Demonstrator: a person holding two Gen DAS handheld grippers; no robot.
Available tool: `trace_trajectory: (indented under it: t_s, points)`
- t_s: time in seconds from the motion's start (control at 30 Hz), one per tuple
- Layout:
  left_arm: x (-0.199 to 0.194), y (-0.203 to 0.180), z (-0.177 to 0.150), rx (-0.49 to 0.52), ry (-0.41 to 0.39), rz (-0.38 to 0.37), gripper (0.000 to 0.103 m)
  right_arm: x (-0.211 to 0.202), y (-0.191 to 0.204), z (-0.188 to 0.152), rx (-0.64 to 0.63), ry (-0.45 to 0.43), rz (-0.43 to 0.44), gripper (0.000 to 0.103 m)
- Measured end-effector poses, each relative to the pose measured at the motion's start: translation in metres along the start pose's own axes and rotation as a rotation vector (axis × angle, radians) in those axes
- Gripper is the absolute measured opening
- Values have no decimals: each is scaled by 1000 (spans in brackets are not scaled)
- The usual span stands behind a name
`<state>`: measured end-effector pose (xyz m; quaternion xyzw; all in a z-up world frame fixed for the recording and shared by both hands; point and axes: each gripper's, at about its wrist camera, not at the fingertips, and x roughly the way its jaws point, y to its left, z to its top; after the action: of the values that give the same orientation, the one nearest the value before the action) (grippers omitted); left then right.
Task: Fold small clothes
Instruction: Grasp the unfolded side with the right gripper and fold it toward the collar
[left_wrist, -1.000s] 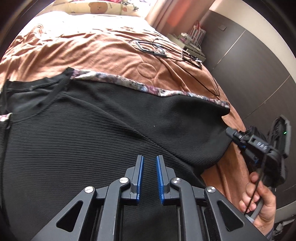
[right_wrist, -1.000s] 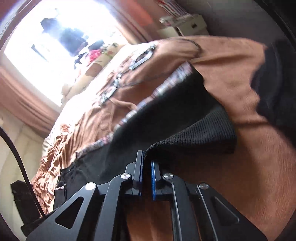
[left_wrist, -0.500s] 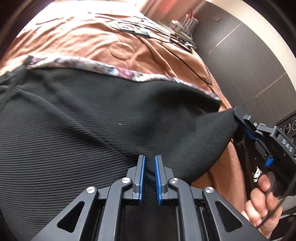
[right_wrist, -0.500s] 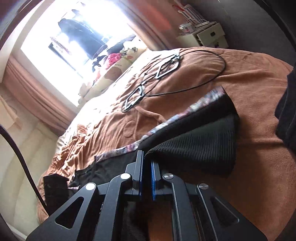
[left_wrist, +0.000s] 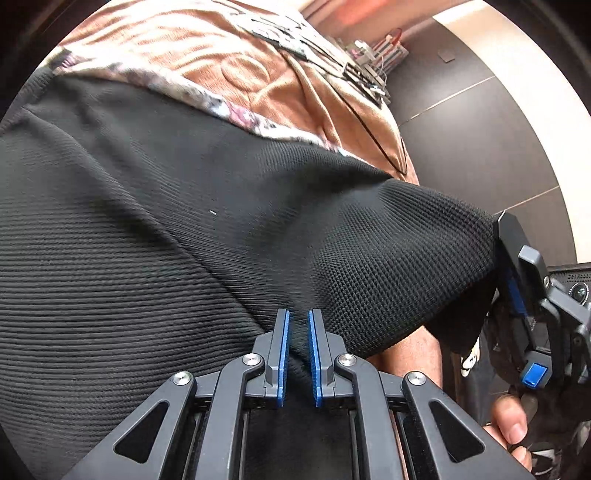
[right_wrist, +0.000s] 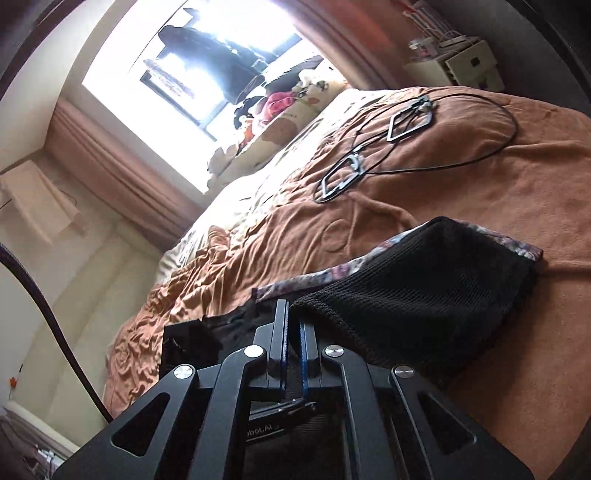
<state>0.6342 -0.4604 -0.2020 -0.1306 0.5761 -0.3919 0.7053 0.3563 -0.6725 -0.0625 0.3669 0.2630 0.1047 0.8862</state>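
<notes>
Your right gripper pinches the black knit top at the bed's edge — your left gripper, slightly parted, grips its fabric.

Right gripper, jaws pinched on the near edge of black knit garment, floral trim along its far side. Brown blanket beneath. Cabled frames farther off. Bright window far left.

bedroom, brown bedspread, likely stuffed toys
</notes>
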Motion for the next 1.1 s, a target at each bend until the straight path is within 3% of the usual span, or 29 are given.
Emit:
trace_trajectory:
  t_s: [0.27,0.6,0.9,0.97,1.0,1.03,1.1]
  points:
    - [-63,30,8,-29,-88,124,11,15,21,-11,-68,83,25,2]
    - [-121,52,-5,-55,-150,209,11,46,49,-26,-137,246,21,2]
    - [-153,53,-14,-50,-182,264,11,83,60,-40,-164,425,-67,3]
    - [-157,52,-16,-59,-191,276,11,89,53,-38,-133,469,-112,10]
    - [-158,52,-17,-65,-192,275,11,90,50,-36,-122,483,-137,29]
    - [-158,51,-17,-69,-190,272,12,89,46,-34,-109,482,-147,54]
    - [-158,47,-19,-59,-187,276,12,81,42,-26,-85,456,-136,70]
